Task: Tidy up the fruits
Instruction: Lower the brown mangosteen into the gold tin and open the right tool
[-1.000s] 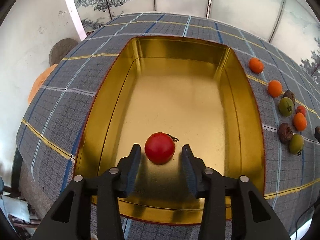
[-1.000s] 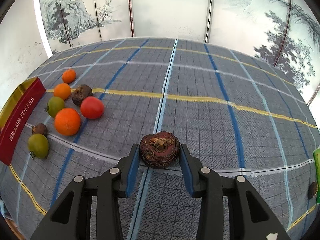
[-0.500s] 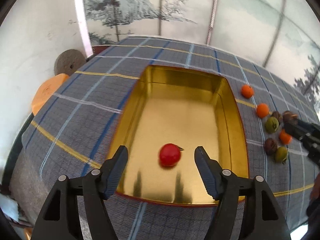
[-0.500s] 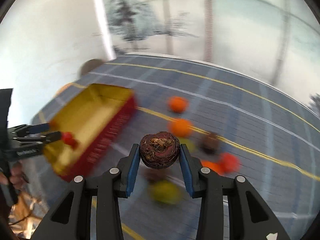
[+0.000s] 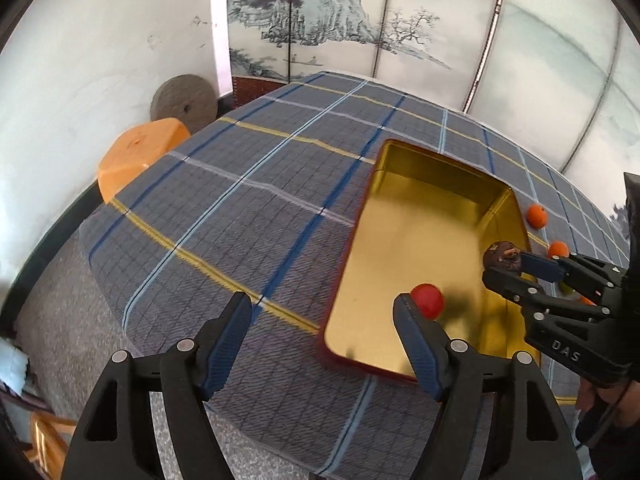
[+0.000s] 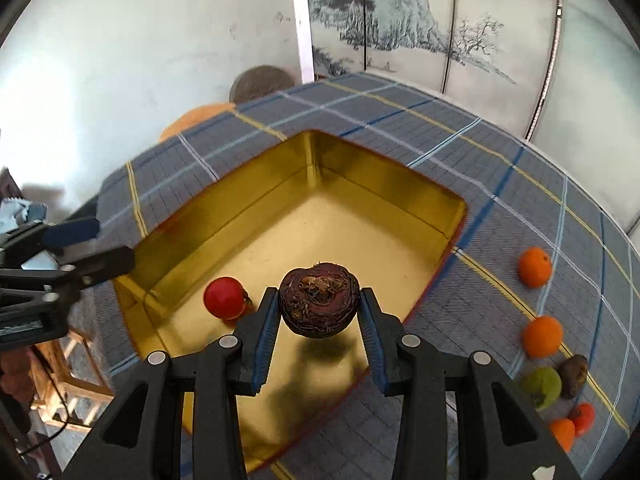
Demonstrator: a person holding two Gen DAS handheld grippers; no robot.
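A gold tin tray (image 5: 424,184) (image 6: 384,172) with red outer walls sits on the checked tablecloth. A red tomato (image 5: 428,300) (image 6: 224,297) lies inside it near the front. My right gripper (image 6: 318,308) is shut on a dark brown round fruit (image 6: 318,302) and holds it above the tray; it also shows in the left wrist view (image 5: 504,268). My left gripper (image 5: 322,320) is open and empty, left of the tray over the cloth, and shows at the left in the right wrist view (image 6: 80,248).
Several loose fruits lie on the cloth right of the tray: oranges (image 6: 534,266) (image 6: 542,336), a green fruit (image 6: 542,386), a brown one (image 6: 574,368). An orange stool (image 5: 140,152) and a round stone (image 5: 184,100) stand beyond the table's left edge.
My left gripper has let go of the tomato, opened, and pulled back left of the tray. My right gripper has carried the brown fruit from the open cloth to above the tray.
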